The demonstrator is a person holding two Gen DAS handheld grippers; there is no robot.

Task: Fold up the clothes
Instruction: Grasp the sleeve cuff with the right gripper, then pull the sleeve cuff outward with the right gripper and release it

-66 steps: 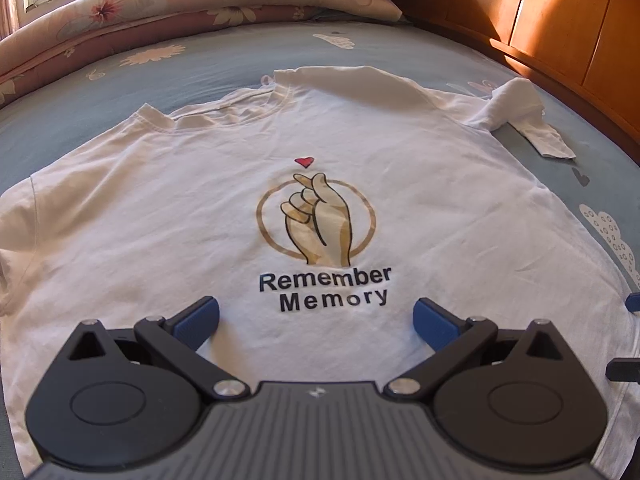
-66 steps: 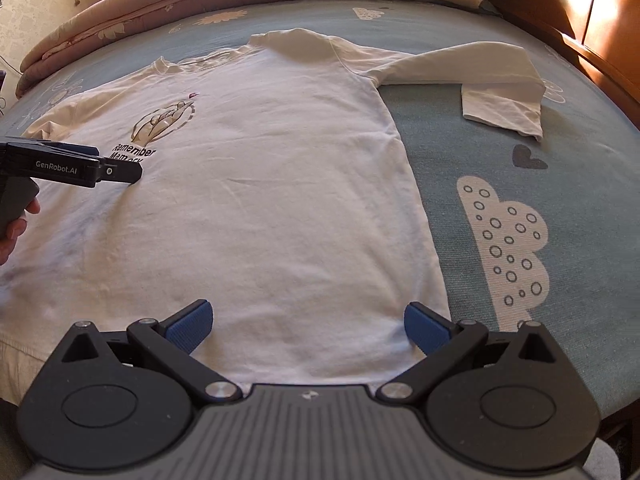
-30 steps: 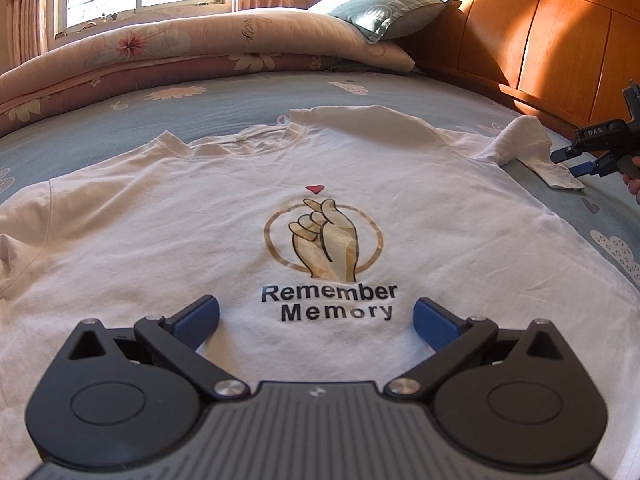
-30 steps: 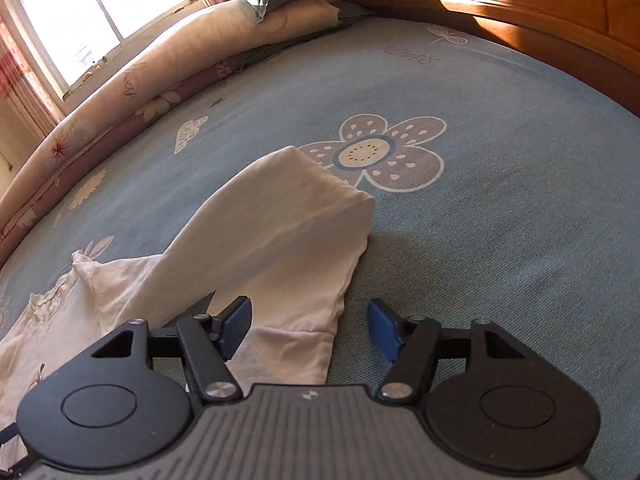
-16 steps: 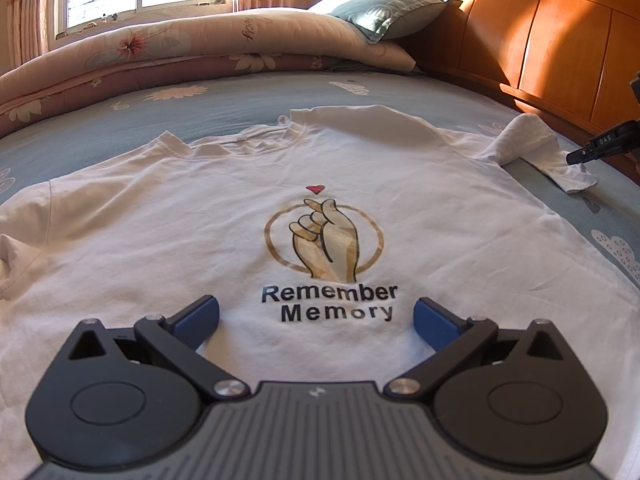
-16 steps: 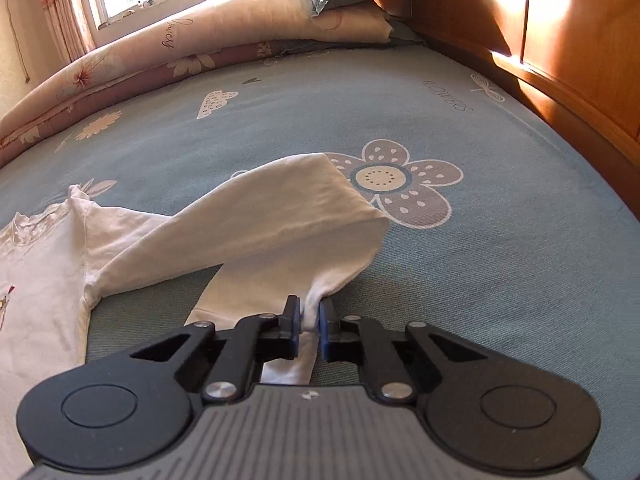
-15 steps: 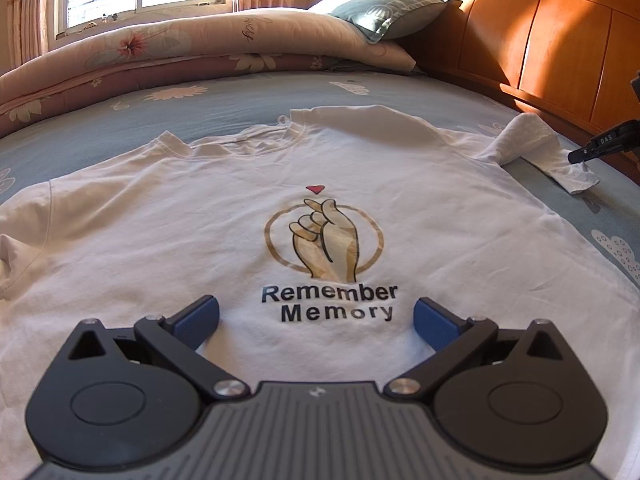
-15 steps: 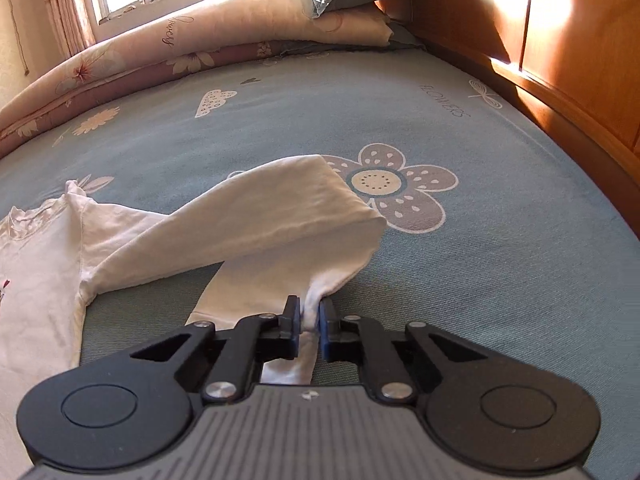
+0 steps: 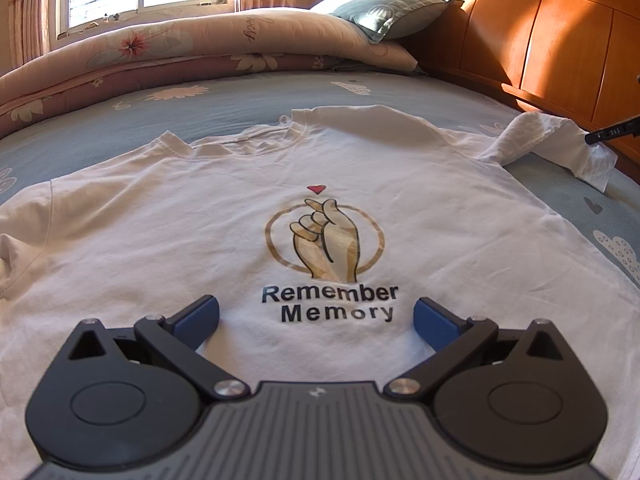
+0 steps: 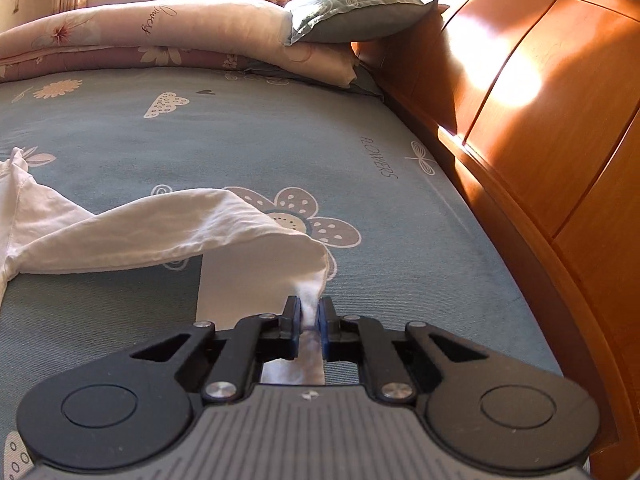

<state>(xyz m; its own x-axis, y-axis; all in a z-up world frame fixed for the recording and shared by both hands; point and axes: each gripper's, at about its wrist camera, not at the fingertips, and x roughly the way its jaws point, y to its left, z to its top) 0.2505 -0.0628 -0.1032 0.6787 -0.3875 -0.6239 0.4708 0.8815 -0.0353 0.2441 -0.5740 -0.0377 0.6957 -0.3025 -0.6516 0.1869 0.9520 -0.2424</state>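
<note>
My right claw (image 10: 308,322) is pinched tight on the cuff of the sleeve (image 10: 180,236). The white cloth is squished between the two blue pads, w/ a bit poking out behind them. I hold it by the very end so the whole sleeve comes along when I move. The cuff is up off the blue bed sheet (image 10: 400,240) and the sleeve makes a little bridge w/ a dark shadow under it. It's bent in the middle, so I think it needs to go flat before it can fold in.

My left claw (image 9: 316,318) is wide open & holds nothing. It hangs low over the front of the shirt (image 9: 160,240), right by the words "Remember Memory". I think it waits there to press the shirt down so it won't slide when the sleeve gets pulled.

The shirt lies flat, face up, on the bed sheet, neck pointing away from me. Its other sleeve, on the left, looks a bit bunched at the edge. In the left view I can see the lifted sleeve far off on the right, w/ the dark tip of my right claw at the cuff.

Past that is a rolled-up flower blanket (image 9: 160,44), a grey pillow (image 10: 352,12) on top of it, & the wood headboard (image 10: 540,100) along the right side. Folding hasn't really begun yet, I'd say.
</note>
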